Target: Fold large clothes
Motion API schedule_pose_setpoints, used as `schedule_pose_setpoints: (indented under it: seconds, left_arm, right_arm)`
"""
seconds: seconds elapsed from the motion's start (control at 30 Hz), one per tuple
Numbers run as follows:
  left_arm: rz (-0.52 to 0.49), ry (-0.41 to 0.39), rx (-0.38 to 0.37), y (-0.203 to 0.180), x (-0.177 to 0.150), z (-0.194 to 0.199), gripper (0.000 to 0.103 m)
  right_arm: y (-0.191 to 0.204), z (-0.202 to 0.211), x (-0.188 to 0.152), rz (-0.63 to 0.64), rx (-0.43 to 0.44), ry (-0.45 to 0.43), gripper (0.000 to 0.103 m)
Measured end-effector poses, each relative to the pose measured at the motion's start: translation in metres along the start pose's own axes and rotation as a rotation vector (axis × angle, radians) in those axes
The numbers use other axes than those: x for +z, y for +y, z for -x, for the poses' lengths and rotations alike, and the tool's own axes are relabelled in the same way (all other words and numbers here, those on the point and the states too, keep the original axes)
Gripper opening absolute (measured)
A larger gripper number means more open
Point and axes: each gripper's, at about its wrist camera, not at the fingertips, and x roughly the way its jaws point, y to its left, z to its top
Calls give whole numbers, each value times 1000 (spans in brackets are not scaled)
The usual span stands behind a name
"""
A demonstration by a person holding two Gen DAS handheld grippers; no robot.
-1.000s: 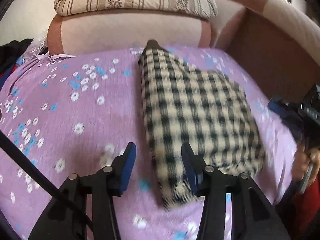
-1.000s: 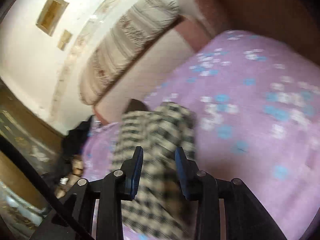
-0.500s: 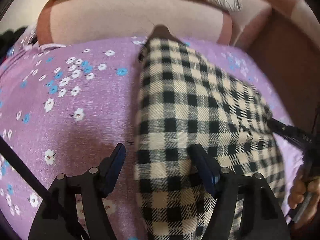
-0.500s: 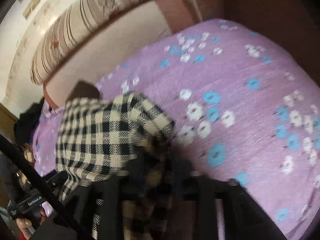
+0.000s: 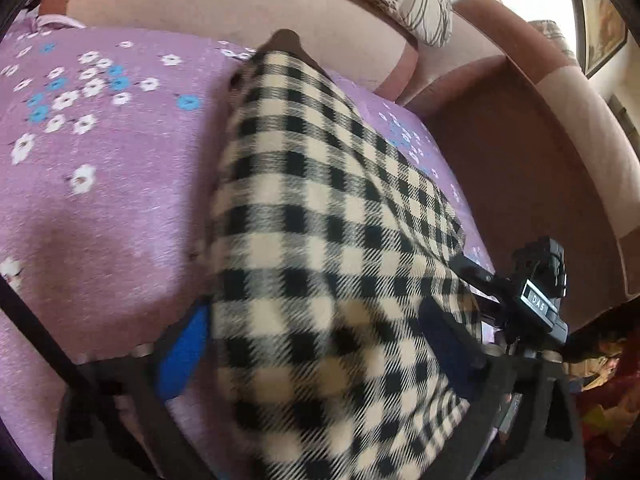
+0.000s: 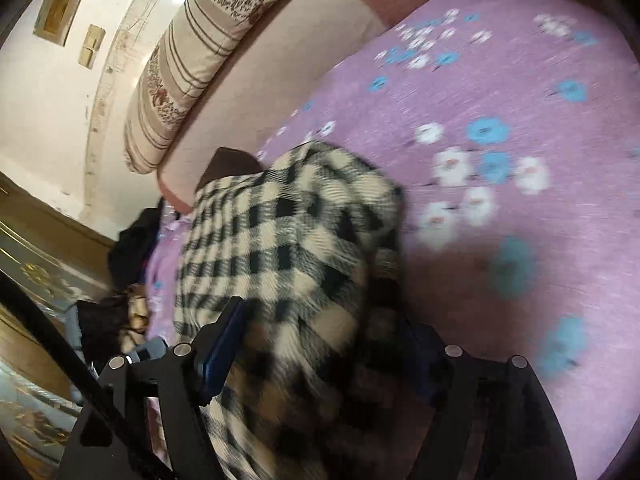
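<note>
The folded black-and-cream checked fleece garment [image 5: 332, 248] lies on the purple flowered bedspread [image 5: 100, 184], its near edge between both sets of jaws. If either pulls away carelessly, a pad could snag the fleece and drag the fold open. The left hand-held gripper [image 5: 316, 344] has just been opening and stands spread wide around the edge; likewise the right hand-held gripper [image 6: 320, 356], gripping nothing.

Black-and-cream checked fleece garment [image 5: 328, 248] between blue finger pads [image 5: 182, 354]. Purple bedcover [image 5: 104, 200] with white and blue flowers beyond fingertips. Beige brown-striped pillow [image 6: 188, 60] farther ahead.
</note>
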Motion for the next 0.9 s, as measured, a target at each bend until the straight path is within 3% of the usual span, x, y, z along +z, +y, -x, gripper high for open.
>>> schedule_pose_setpoints:
  seconds: [0.07, 0.13, 0.17, 0.2, 0.23, 0.33, 0.53, 0.7, 0.77, 0.83, 0.9]
  left_arm:
    - [-10, 22, 32, -4, 4, -10, 101]
    - [-2, 28, 77, -1, 7, -9, 57]
    - [16, 29, 67, 4, 9, -2, 49]
    - [25, 23, 51, 6, 11, 3, 34]
    - [28, 17, 40, 8, 14, 13, 30]
    - [-16, -25, 91, 4, 22, 42, 28]
    - [-8, -105, 105, 25, 30, 96, 28]
    - [37, -84, 184, 60, 11, 103, 29]
    - [58, -68, 220, 75, 1, 95, 34]
    - [102, -69, 243, 87, -7, 97, 46]
    - [133, -92, 239, 90, -7, 107, 46]
  right_arm:
    - [11, -15, 4, 19, -1, 9, 75]
    - [20, -30, 9, -2, -1, 46, 43]
    - [22, -34, 11, -18, 9, 58, 37]
    - [29, -37, 13, -12, 9, 57, 33]
    - [37, -38, 15, 3, 8, 52, 32]
    - [71, -39, 25, 39, 90, 33, 29]
    - [121, -51, 29, 89, 202, 22, 28]
    - [131, -100, 14, 108, 145, 115, 29]
    - [132, -119, 8, 114, 80, 141, 40]
    - [129, -125, 5, 117, 27, 148, 54]
    - [125, -119, 9, 89, 20, 138, 56]
